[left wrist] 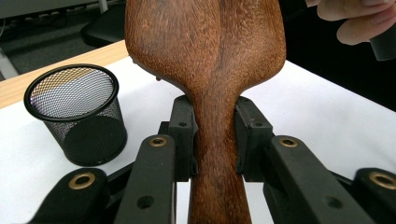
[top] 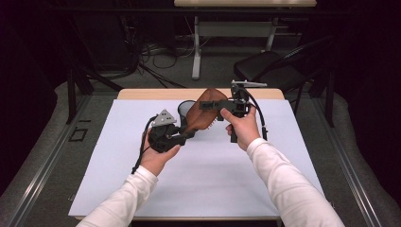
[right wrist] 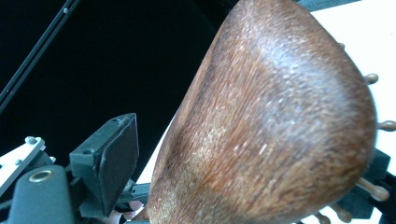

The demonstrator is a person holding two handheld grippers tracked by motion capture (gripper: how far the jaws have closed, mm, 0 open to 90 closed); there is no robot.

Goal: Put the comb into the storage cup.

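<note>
One wooden hairbrush (top: 204,112) is held in the air above the white table cover (top: 203,179), between the two grippers. In the left gripper view, the left gripper (left wrist: 214,135) is clamped on the narrow neck of the brush handle, one black pad on each side of the wood, with the broad brown back of the head rising above the jaws. In the high view, the left gripper (top: 182,135) sits low and to the left, gripped by the left hand (top: 158,158). The right gripper (top: 222,105) meets the head of the brush from the right, held by the right hand (top: 242,127). In the right gripper view, the head lies between the spread jaws; one pad stands clear of the wood on the left, and wooden bristle pins show along the right edge, so it cannot be told whether this gripper is grasping the brush. One black mesh cup (left wrist: 77,114) stands upright on the cover, just behind the brush in the high view, near the wooden table edge (top: 142,93).
</note>
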